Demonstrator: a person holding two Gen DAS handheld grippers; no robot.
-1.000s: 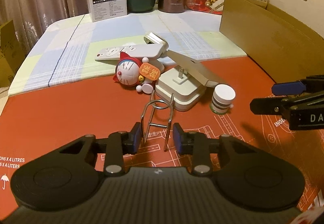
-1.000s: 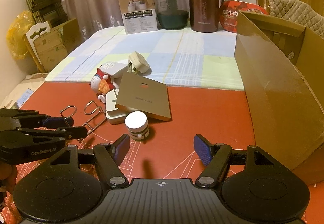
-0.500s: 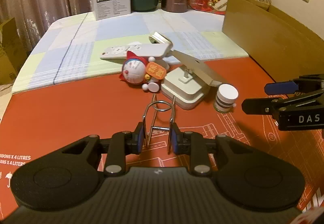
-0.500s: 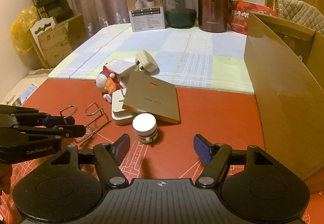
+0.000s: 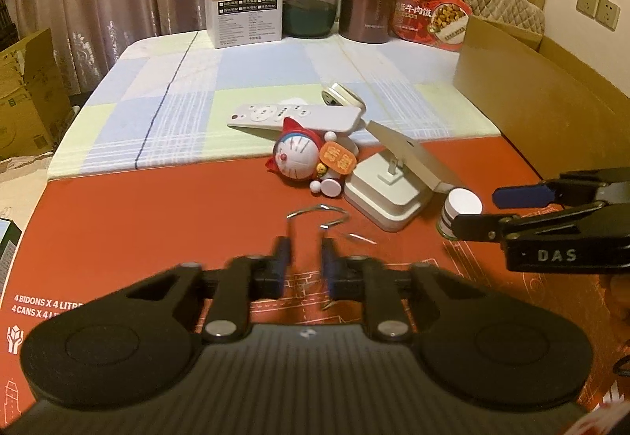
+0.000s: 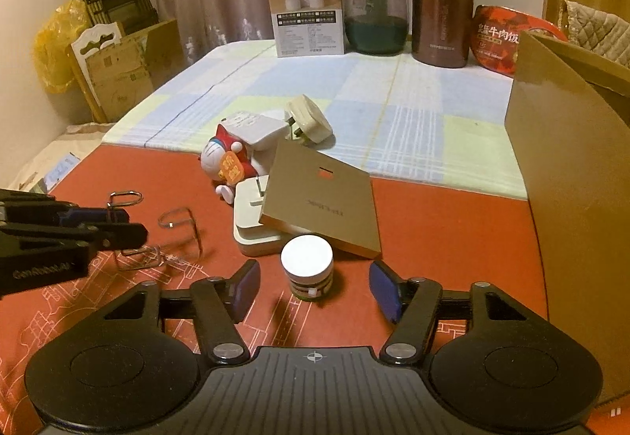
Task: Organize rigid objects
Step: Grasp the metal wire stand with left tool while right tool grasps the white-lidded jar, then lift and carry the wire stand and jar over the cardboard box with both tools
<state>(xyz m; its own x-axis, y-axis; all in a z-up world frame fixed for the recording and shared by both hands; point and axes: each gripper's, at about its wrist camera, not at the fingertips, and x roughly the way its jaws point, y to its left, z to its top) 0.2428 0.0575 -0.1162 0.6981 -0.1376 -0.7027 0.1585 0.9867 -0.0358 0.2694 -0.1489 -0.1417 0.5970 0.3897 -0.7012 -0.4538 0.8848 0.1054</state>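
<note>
- we see the left tool (image 5: 304, 261) pinching the wire rack (image 5: 318, 212), its pads having just closed on the wire.
- right tool (image 6: 314, 291) spread, just been narrowing, white-lidded jar (image 6: 307, 269) between pads, untouched, on the red counter (image 6: 445, 222).

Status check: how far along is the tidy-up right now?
Done: nothing is visibly sorted, and the inside of the cardboard box is hidden. In hand: the left gripper is shut on the wire hook. The right gripper, jaws just closing, straddles the white-lidded jar without touching it. Left: toy figure, remote, plug, white base and flat tan box lie piled on the red mat.
</note>
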